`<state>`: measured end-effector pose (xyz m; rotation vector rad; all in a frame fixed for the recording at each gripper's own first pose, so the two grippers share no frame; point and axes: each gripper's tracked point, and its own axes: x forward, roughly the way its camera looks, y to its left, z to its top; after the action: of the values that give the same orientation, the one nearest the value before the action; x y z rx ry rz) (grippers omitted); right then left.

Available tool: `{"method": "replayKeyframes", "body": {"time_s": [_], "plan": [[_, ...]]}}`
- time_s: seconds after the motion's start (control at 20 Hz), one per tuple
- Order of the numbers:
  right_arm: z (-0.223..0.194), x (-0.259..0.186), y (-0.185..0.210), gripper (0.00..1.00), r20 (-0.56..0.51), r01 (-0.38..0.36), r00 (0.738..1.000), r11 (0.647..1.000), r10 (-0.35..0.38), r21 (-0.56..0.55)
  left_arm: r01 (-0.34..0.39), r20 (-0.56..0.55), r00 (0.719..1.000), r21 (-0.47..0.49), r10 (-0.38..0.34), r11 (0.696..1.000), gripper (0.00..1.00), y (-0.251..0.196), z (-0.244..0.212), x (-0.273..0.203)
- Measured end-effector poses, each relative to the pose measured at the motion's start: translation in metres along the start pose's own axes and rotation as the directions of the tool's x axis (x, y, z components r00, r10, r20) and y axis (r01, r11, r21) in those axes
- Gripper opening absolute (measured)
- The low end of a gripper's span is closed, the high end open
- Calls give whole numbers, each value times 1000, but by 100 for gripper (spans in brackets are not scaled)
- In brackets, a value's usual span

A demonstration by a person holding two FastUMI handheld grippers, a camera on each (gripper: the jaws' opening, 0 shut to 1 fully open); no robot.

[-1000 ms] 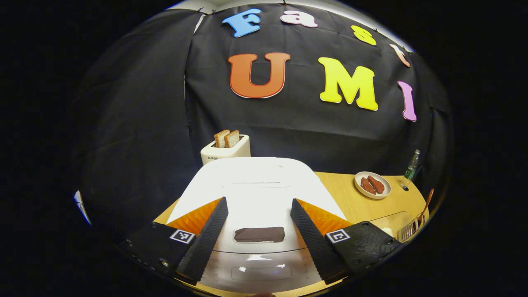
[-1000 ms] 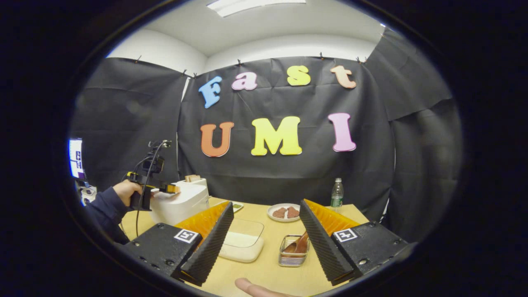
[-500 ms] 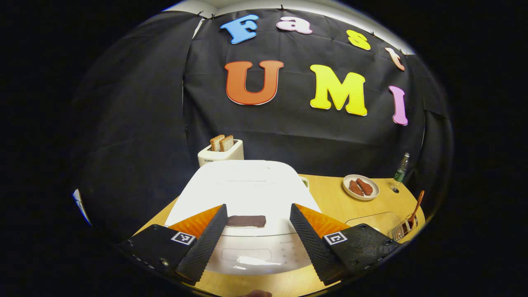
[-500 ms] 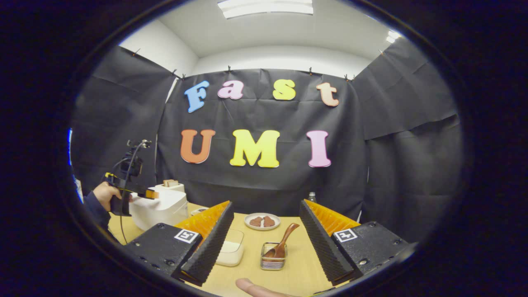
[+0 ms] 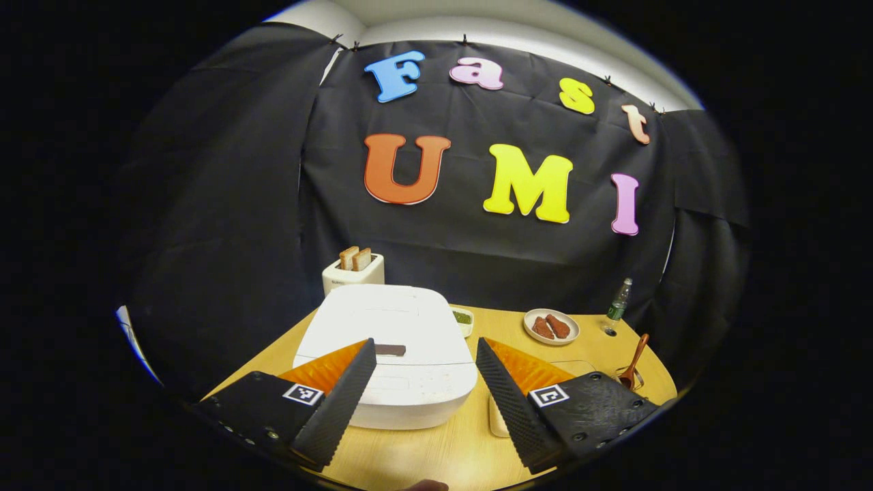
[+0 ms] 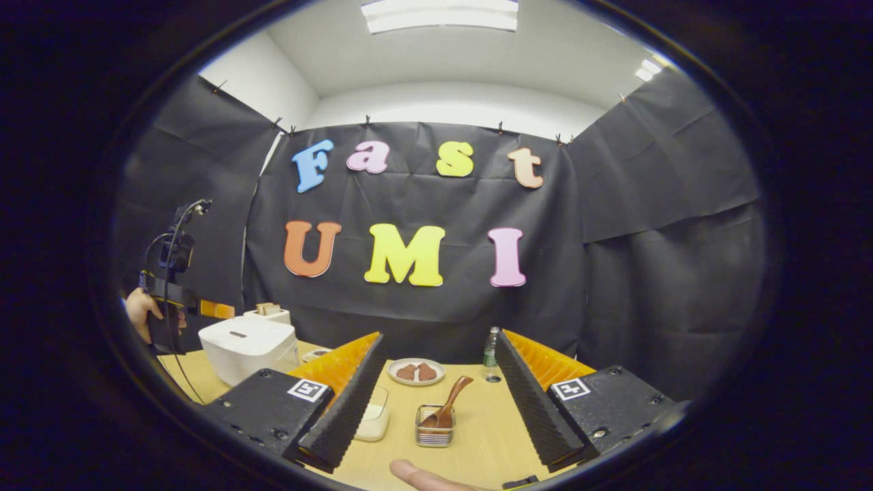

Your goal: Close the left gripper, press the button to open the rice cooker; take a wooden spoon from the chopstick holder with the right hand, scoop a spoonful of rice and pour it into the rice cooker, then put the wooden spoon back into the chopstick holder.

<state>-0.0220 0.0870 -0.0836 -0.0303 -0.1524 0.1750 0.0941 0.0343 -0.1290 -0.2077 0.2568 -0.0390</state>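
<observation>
The white rice cooker (image 5: 389, 354) sits on the wooden table with its lid down and a dark button (image 5: 389, 350) at the lid's front. My left gripper (image 5: 423, 402) hangs open in front of it, well back, not touching. In the right gripper view the cooker (image 6: 239, 344) stands at the left, with the hand-held left gripper (image 6: 215, 310) above its near side. My right gripper (image 6: 440, 402) is open and holds nothing. Ahead of it a wooden spoon (image 6: 447, 409) leans in the small wire chopstick holder (image 6: 434, 434). A clear box of rice (image 6: 374, 419) lies partly behind the left finger.
A toaster (image 5: 352, 273) with bread stands behind the cooker. A small green dish (image 5: 462, 318), a plate of meat (image 5: 551, 326) and a bottle (image 5: 618, 307) line the back of the table. A fingertip (image 6: 423, 477) shows at the bottom edge.
Both grippers have drawn back from the table, so the cooker and the holder look smaller and farther off. The left gripper has left the button. The lid has stayed down.
</observation>
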Motion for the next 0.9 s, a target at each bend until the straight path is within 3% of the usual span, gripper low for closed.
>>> {"method": "replayKeyframes", "body": {"time_s": [0.15,0.5,0.9], "plan": [[7,-12,0,100,19,-8,1000,1000,8,4,5,58,998,12,-6,1000,94,-14,11,-35],[17,-41,-10,100,46,11,999,999,-13,45,93,204,974,51,-102,994,94,-62,25,-127],[24,-84,14,100,90,4,996,999,-7,43,113,291,946,113,-142,987,94,-70,8,-201]]}}
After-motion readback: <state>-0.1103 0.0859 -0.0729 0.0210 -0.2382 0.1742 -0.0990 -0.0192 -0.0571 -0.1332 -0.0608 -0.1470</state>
